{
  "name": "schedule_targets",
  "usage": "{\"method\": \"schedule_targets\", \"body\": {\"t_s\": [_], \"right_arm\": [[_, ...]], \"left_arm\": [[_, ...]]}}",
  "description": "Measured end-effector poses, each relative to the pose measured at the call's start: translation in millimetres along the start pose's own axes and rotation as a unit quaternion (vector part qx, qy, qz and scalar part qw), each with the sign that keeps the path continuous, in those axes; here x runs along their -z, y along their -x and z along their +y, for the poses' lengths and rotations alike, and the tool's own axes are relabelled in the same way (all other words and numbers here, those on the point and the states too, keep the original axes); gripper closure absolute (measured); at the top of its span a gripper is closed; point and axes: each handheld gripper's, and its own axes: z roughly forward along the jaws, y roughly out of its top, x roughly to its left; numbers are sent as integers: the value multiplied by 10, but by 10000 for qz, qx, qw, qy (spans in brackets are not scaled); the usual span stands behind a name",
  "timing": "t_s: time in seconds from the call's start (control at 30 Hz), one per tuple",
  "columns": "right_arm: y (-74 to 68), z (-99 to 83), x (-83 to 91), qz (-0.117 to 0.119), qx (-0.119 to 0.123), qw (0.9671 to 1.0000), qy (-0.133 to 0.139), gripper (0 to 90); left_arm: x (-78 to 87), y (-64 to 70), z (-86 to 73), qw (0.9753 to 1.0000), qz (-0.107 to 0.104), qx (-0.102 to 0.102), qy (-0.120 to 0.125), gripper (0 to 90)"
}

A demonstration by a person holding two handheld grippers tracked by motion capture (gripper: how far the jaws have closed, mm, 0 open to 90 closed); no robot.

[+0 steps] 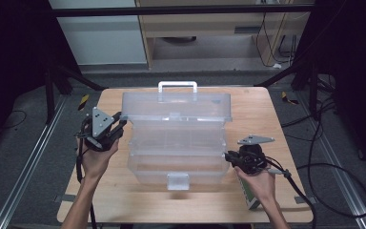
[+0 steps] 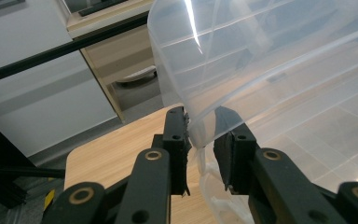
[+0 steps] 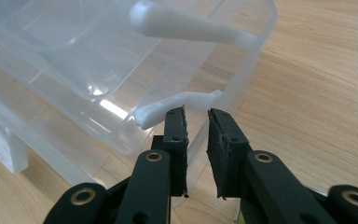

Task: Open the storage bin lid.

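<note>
Two grippers at the clear box [image 1: 176, 143] — left gripper [image 2: 200, 140] clamps its lid corner, right gripper [image 3: 196, 126] parted, contact unclear.

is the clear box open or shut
Open: the clear box's lid stands raised at the back, its corner between the left claw's jaws, trays exposed.

Box on the table — a gripper at each side

The box [image 1: 176, 143] sat mid-table [image 1: 267, 109]; left gripper [image 1: 119, 125] at its left, right gripper [image 1: 228, 155] at its right.
</note>
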Motion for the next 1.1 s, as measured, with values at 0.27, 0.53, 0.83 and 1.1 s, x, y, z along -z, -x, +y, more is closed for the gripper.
{"method": "schedule_targets", "body": {"t_s": [0.27,0.53,0.83,1.1], "right_arm": [[-1,2,2,1,4,10000,-16,775],[-2,3,2,2,8,10000,-24,774],[2,4,1,7,43,10000,-16,774],[4,5,0,10,45,10000,-15,773]], "left_arm": [[-58,-41,60,10000,39,37,-13,769],[-115,-67,111,9999,124,24,-40,800],[-171,-99,162,9998,176,30,-80,817],[-238,-122,219,9998,192,2,-56,828]]}}
